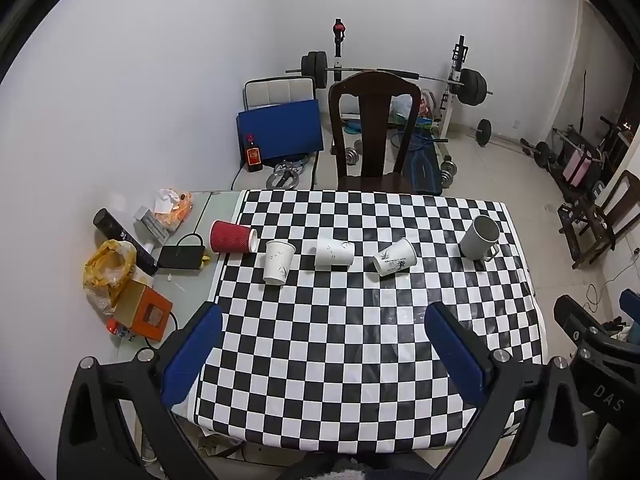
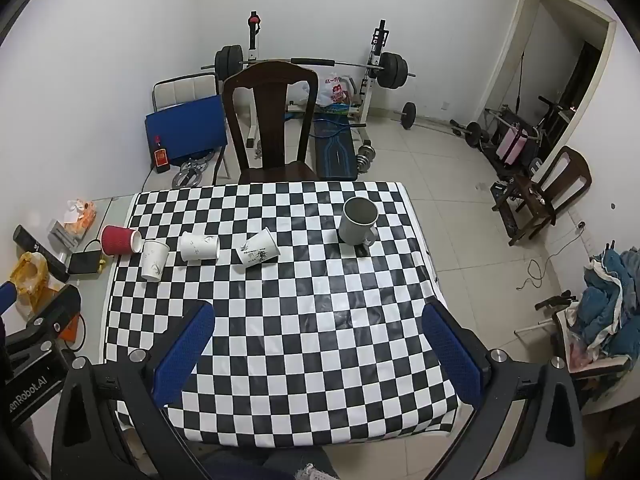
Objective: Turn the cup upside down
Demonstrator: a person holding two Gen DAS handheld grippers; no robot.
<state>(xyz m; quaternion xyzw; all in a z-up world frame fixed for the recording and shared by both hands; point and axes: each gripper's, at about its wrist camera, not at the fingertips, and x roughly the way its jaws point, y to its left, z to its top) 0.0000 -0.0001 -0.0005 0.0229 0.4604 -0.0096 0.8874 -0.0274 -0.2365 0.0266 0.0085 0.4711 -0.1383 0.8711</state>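
One doorway (image 2: 560,80), right view only

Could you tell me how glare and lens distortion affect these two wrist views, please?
Left wrist view: the checkered tablecloth shows soft glare patches, its edges bow outward, and the corners are black. Right wrist view: similar sheen on the cloth, the door frame curves, and the mug stays sharp.

Spare room at home, doubling as gym: barbell rack (image 2: 312,64) with weight bench (image 2: 335,152) against wall, dumbbells (image 2: 365,155) on tiled floor, wooden dining chair (image 2: 270,120) at table with checkered cloth (image 2: 280,300), laundry pile (image 2: 610,304).
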